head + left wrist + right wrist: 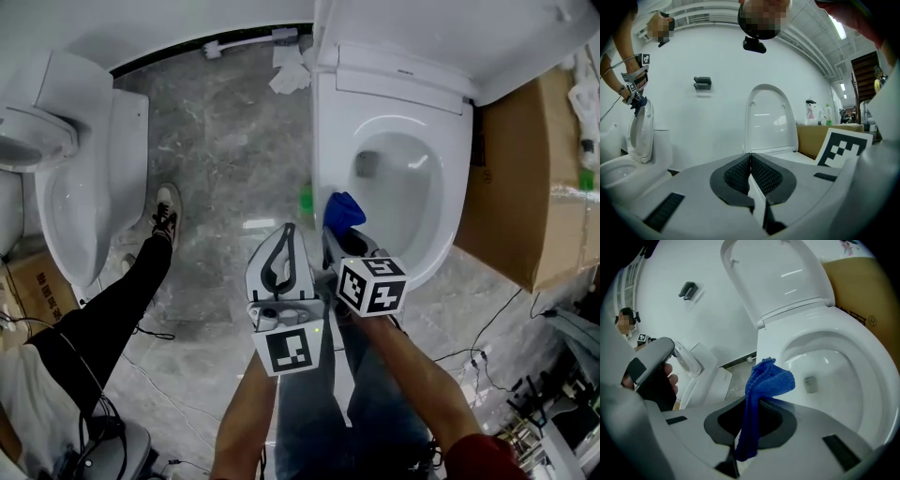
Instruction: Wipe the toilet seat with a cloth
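— Starting nearest: what does the right gripper (pixel 336 231) have?
— Its jaws are clamped on a blue cloth (pixel 764 380). One bunched end sticks out past the tips, and the rest trails back between the jaws toward the camera.
— And the left gripper (pixel 750 157)?
— Its jaws are pressed together with nothing between them. In the head view it sits just beside the right one, on its left, above the grey floor (pixel 225 150).
— Where is the cloth against the toilet?
— It's over the near left part of the toilet seat (pixel 459 159), at the edge of the bowl (pixel 403 178). I cannot tell whether it touches the seat.
— Further off?
— The lid (pixel 778 277) stands upright behind the bowl. A cardboard box (pixel 525 178) stands just beside the toilet on its right. On the floor to the left, crumpled white paper (pixel 289 75) lies near the toilet's back corner. Well apart from it stands a second toilet (pixel 84 206), with another person's black-trousered leg (pixel 122 300) beside it.
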The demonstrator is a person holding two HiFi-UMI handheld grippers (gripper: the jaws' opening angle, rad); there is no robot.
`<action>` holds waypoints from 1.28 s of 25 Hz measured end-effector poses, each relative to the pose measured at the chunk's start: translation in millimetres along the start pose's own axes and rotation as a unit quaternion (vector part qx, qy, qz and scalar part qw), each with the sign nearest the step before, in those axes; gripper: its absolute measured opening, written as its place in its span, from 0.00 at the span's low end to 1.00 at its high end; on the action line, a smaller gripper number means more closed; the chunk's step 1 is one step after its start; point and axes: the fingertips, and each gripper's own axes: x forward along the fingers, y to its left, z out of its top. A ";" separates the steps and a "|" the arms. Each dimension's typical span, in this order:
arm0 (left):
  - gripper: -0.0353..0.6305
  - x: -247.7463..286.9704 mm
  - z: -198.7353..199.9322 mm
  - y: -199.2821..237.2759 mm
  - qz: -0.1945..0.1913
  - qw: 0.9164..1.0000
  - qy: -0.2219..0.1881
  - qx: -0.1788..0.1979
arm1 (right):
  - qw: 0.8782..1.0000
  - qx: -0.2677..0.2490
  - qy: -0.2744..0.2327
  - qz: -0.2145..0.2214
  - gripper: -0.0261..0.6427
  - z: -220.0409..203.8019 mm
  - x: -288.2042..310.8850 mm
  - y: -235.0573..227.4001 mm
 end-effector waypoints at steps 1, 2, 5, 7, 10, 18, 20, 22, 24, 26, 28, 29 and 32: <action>0.08 2.2 0.6 1.1 0.000 1.000 0.000 -0.001 | 1.000 -0.006 -0.001 0.003 0.12 6.3 5.2 1.2; 0.08 4.0 1.7 2.0 -0.002 1.000 -0.001 -0.001 | 1.000 -0.012 -0.001 0.004 0.13 12.7 10.0 2.3; 0.08 8.8 5.7 5.0 -0.001 1.000 -0.005 -0.005 | 1.000 -0.027 -0.008 0.006 0.12 33.8 22.2 4.1; 0.08 11.8 7.6 5.9 -0.002 1.000 -0.008 -0.010 | 0.999 -0.030 -0.014 0.008 0.13 49.7 29.7 3.5; 0.08 14.4 9.3 4.5 -0.009 1.000 -0.007 -0.010 | 0.999 -0.034 -0.024 0.009 0.13 77.0 41.3 -0.1; 0.08 27.0 15.9 0.1 -0.022 1.000 -0.006 0.001 | 0.994 -0.095 -0.044 -0.007 0.13 150.0 76.2 -5.4; 0.08 30.3 20.4 -1.4 -0.023 1.000 -0.009 0.002 | 0.993 -0.107 -0.045 -0.010 0.12 165.2 83.3 -5.9; 0.08 33.9 24.4 -3.3 -0.023 1.000 -0.011 0.003 | 0.992 -0.115 -0.046 -0.010 0.13 179.8 90.0 -6.8; 0.08 37.7 27.7 -5.9 -0.023 1.000 -0.014 0.006 | 0.991 -0.121 -0.047 -0.009 0.13 193.3 95.4 -8.4; 0.08 41.3 29.8 -9.4 -0.021 1.000 -0.015 0.007 | 0.990 -0.132 -0.046 -0.008 0.13 204.2 98.5 -11.7; 0.08 46.1 32.4 -13.3 -0.019 1.000 -0.018 0.009 | 0.989 -0.142 -0.045 -0.008 0.13 213.2 99.3 -17.4; 0.08 48.7 33.5 -15.5 -0.018 1.000 -0.019 0.008 | 0.988 -0.146 -0.045 -0.009 0.13 217.0 98.7 -21.7; 0.08 54.7 35.2 -24.3 -0.016 1.000 -0.018 0.006 | 0.989 -0.138 -0.046 -0.019 0.13 225.4 92.9 -42.0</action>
